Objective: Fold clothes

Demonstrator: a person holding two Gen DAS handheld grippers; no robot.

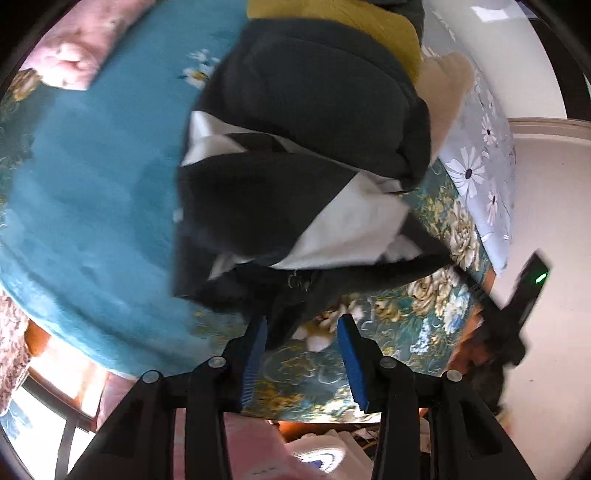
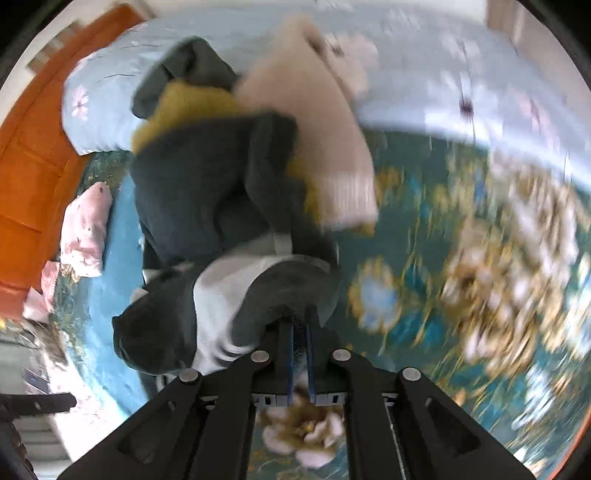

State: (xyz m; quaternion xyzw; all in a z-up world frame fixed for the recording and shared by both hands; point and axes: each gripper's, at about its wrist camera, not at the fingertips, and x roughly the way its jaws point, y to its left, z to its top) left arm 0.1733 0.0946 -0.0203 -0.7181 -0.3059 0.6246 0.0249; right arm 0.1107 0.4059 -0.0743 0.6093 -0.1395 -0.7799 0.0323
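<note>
A black and white garment lies bunched on the bed in front of a pile of clothes. My left gripper is open, its blue pads on either side of the garment's dark lower edge. My right gripper is shut on the black and white garment, pinching a dark fold and lifting it. The right gripper also shows in the left wrist view at the garment's stretched right corner. The pile holds a dark green garment, a yellow one and a beige one.
The bed has a teal floral cover and a plain teal blanket. A pink pillow lies at the far side. A pale blue flowered quilt lies beside the pile. An orange headboard stands behind.
</note>
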